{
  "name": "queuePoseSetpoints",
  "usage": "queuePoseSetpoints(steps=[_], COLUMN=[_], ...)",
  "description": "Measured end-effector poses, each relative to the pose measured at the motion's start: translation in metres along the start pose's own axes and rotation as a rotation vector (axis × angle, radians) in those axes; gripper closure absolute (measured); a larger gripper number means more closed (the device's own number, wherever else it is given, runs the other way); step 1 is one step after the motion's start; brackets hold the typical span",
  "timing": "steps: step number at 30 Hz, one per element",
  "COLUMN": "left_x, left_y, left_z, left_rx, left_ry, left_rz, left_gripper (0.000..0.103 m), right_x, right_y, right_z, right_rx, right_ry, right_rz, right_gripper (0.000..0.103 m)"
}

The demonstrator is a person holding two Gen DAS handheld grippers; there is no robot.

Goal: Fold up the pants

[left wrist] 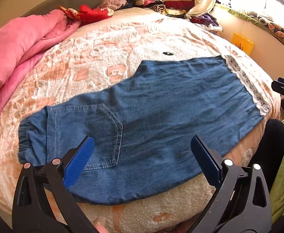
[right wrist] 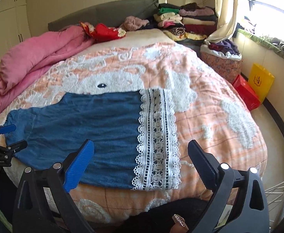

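Note:
Blue denim pants (left wrist: 161, 106) (right wrist: 83, 126) lie flat across the near part of the bed, one leg stacked on the other. The elastic waist and a back pocket (left wrist: 95, 132) are at the left, and a white lace hem (left wrist: 246, 85) (right wrist: 157, 136) is at the right. My left gripper (left wrist: 142, 138) hovers open above the pocket end, with nothing between its blue pads; it also shows at the left edge of the right wrist view (right wrist: 15, 136). My right gripper (right wrist: 141, 142) hangs open over the hem end, clear of the cloth. Its tips show in the left wrist view (left wrist: 278, 86).
A peach and white fleece blanket (right wrist: 210, 106) covers the bed. A pink quilt (right wrist: 35, 58) is bunched along the left side. Folded clothes (right wrist: 180, 21) are stacked at the headboard. A laundry basket (right wrist: 221, 62), a red bag (right wrist: 246, 95) and a yellow bag (right wrist: 260, 81) stand on the floor at the right.

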State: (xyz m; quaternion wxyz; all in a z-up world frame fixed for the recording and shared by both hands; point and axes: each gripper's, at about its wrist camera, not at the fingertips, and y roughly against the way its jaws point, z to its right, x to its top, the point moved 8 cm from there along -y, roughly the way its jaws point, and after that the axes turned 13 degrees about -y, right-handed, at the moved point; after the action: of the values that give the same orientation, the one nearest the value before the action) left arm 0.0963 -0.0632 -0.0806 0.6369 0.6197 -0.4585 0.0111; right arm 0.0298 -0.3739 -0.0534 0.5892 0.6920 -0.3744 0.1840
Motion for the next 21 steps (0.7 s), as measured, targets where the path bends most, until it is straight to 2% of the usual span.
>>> queuePoseSetpoints(steps=[11,21], left_x=[0.037,0.078], left_y=[0.014,0.02], left_z=[0.012,0.037], left_rx=[0.001,-0.014], left_ry=[-0.041,-0.108], left_rz=[0.056,0.108], left_gripper=[0.01,0.01], right_x=[0.015,0.021], right_y=[0.025,0.04], right_z=[0.019,0.048], right_rx=[-0.009,-0.027], right_ry=[-0.048,-0.119], right_rz=[0.069,0.112], right_gripper=[0.006,0.005])
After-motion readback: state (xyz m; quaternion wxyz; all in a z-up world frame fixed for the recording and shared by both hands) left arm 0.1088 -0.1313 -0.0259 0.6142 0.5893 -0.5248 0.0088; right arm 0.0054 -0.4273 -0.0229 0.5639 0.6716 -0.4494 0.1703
